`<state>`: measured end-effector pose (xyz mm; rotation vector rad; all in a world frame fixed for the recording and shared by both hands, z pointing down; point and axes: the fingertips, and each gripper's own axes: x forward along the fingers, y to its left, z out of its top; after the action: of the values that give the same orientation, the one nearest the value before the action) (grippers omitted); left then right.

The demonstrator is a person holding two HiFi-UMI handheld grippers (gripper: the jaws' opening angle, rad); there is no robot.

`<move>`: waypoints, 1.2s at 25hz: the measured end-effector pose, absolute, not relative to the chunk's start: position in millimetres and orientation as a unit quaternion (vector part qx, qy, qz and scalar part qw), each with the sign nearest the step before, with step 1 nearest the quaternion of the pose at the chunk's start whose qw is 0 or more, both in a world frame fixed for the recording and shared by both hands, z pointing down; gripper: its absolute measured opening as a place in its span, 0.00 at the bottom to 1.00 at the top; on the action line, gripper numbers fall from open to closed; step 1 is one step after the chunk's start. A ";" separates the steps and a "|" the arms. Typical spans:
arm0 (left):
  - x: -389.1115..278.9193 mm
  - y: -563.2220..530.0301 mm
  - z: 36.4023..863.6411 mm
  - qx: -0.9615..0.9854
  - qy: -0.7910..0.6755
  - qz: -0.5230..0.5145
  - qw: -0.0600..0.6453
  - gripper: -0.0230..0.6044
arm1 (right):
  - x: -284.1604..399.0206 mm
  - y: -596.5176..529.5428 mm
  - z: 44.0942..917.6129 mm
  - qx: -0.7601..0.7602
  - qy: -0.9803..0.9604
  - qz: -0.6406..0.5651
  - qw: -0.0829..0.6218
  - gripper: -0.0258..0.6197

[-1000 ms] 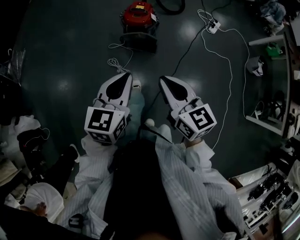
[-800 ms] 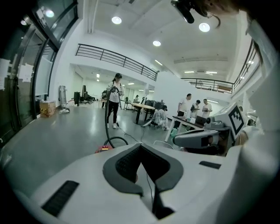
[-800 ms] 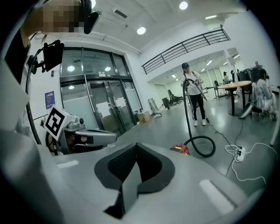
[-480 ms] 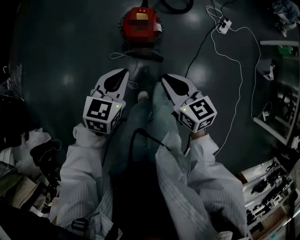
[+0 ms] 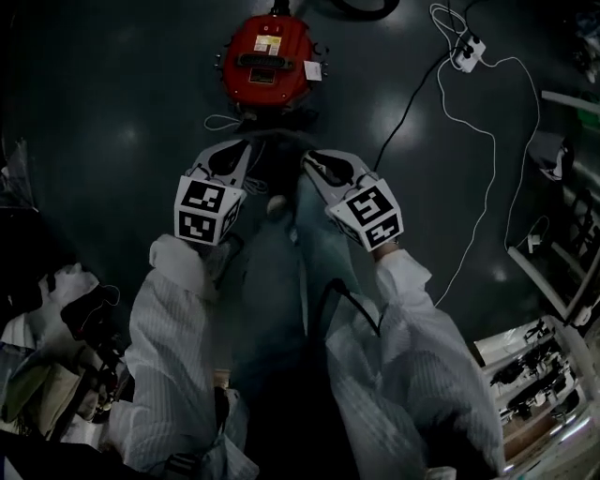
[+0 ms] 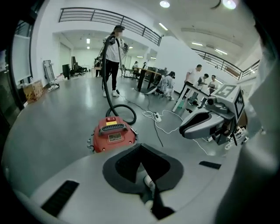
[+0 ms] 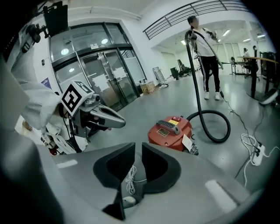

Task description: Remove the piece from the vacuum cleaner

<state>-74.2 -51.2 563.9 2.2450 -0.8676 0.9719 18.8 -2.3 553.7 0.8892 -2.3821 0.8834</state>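
Red vacuum cleaner (image 5: 270,61) sits on open floor (image 5: 122,103).

Vacuum cleaner (image 5: 267,67) labels: print too small to read in any view.
Hose (image 5: 366,13): cut off by the head view's top edge.
White cable (image 5: 487,159): lower end cannot be traced near the right sleeve (image 5: 412,309).
Racks (image 5: 539,394): cut by the right edge; contents too dark to name.
Distant people (image 6: 201,81): too small to tell what they are doing.
Shoe (image 5: 277,206): only the toe shows; the rest is hidden under trouser legs.
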 end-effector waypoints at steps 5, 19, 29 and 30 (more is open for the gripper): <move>-67.6 -69.2 645.3 0.820 -0.310 0.379 0.296 0.04 | 18.6 -34.5 629.7 0.295 -0.876 0.268 0.270 0.08; -71.0 -89.9 756.6 0.800 -0.307 0.417 0.304 0.05 | -19.0 -22.4 791.5 0.185 -0.845 0.153 0.478 0.33; -70.9 -107.8 778.6 0.768 -0.354 0.410 0.343 0.05 | -28.2 -13.3 809.3 0.127 -0.849 0.116 0.500 0.16; -70.4 -108.5 779.2 0.763 -0.356 0.410 0.351 0.05 | -28.8 -10.6 809.1 0.119 -0.851 0.110 0.499 0.13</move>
<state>-70.4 -108.5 779.2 1.9761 -0.9206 1.0620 -28.8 -10.6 809.1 0.2869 -2.0595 0.2666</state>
